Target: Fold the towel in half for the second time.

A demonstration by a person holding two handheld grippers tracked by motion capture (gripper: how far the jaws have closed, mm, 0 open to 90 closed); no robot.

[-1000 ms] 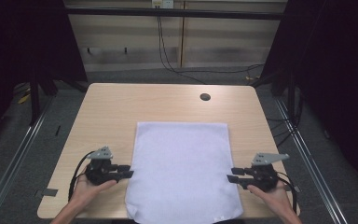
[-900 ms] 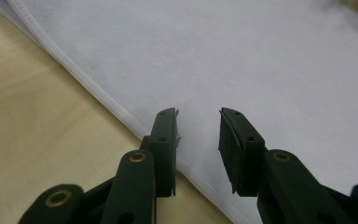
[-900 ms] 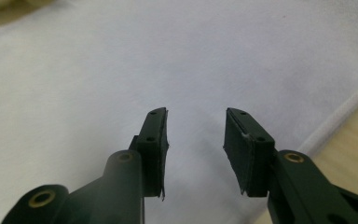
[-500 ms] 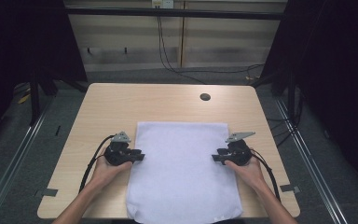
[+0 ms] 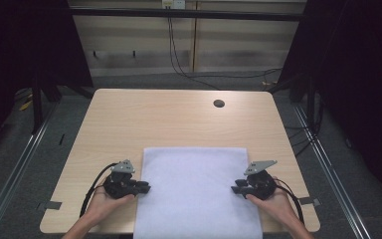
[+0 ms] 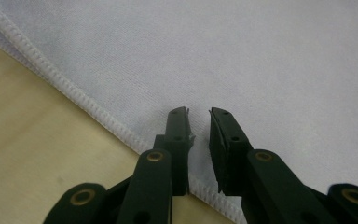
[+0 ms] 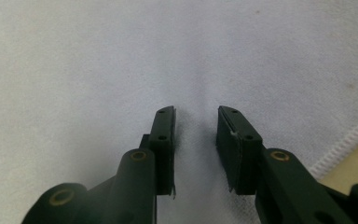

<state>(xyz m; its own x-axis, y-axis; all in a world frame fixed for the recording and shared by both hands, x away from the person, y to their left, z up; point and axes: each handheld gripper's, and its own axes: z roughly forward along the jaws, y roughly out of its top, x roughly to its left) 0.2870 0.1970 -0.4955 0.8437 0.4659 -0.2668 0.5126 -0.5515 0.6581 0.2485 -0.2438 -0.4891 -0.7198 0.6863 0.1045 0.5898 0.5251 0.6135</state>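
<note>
My left gripper [image 6: 198,112] has been closing, jaws now a narrow gap apart over the cloth [image 5: 199,194] hem; right gripper [image 7: 196,109] closing too, gap wider, cloth between. High view has the cloth flat on the table [image 5: 129,119], its near edge cut off. Can't tell if fabric's pinched.

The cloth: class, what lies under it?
The wooden table lies under the pale cloth, showing beyond its hemmed edges. Whatever else may lie beneath is covered.
</note>
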